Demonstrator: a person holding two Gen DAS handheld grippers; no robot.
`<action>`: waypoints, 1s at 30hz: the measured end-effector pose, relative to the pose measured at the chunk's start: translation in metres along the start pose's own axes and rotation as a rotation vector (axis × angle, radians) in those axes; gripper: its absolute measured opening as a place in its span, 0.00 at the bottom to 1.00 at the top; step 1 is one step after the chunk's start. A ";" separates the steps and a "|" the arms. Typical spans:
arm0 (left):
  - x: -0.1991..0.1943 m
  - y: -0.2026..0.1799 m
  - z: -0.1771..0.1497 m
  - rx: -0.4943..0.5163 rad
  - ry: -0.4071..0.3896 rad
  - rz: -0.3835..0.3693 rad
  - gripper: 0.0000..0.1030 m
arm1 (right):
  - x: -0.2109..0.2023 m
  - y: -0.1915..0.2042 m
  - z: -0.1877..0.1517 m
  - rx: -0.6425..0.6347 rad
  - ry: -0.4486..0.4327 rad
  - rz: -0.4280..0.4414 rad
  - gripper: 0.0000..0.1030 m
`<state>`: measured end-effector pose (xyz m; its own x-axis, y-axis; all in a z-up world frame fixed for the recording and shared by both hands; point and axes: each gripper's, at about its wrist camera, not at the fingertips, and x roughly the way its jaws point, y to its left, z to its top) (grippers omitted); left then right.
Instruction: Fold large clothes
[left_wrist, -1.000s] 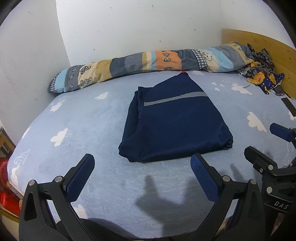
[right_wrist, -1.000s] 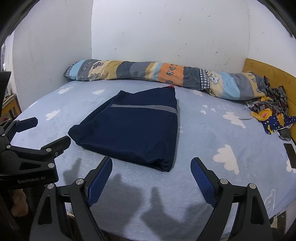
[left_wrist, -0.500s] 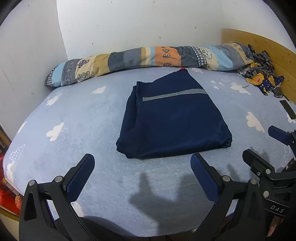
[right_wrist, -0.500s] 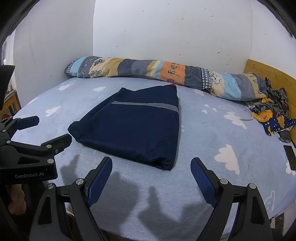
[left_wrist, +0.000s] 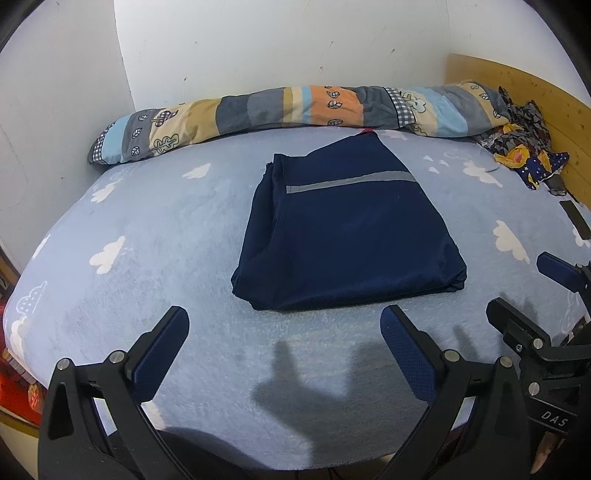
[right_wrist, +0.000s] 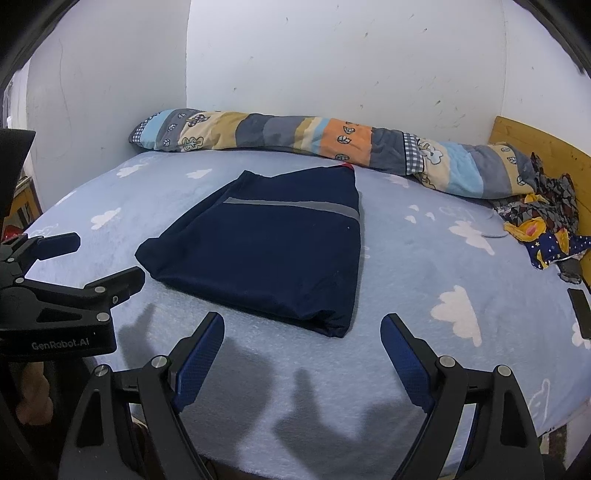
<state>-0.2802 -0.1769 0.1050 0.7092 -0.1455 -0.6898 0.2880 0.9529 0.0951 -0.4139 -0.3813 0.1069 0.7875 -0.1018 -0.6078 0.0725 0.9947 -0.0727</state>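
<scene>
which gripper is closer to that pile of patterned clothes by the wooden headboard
Right. The right gripper hangs over the bed's near edge on the side of the patterned clothes; the left gripper sits farther away, beyond it.

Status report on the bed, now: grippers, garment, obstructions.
Left gripper open, empty. Right gripper open, empty. Navy garment folded flat on the bed, untouched. Nothing between grippers and garment.

White scuffed walls (right_wrist: 332, 74) corner a cloud-print bed (left_wrist: 147, 236) with, seemingly, a wooden headboard (left_wrist: 517, 85).
</scene>
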 end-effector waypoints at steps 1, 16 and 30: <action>0.000 0.000 0.000 0.000 0.000 0.000 1.00 | 0.001 -0.001 0.000 0.002 0.001 -0.001 0.86; 0.003 0.002 -0.001 0.008 0.013 -0.002 1.00 | 0.005 -0.008 -0.001 0.034 0.023 0.009 0.86; 0.005 0.005 -0.003 0.012 0.019 -0.011 1.00 | 0.006 -0.007 0.000 0.036 0.028 0.003 0.86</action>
<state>-0.2771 -0.1719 0.1004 0.6934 -0.1508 -0.7046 0.3036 0.9480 0.0958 -0.4102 -0.3893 0.1038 0.7704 -0.0986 -0.6298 0.0927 0.9948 -0.0425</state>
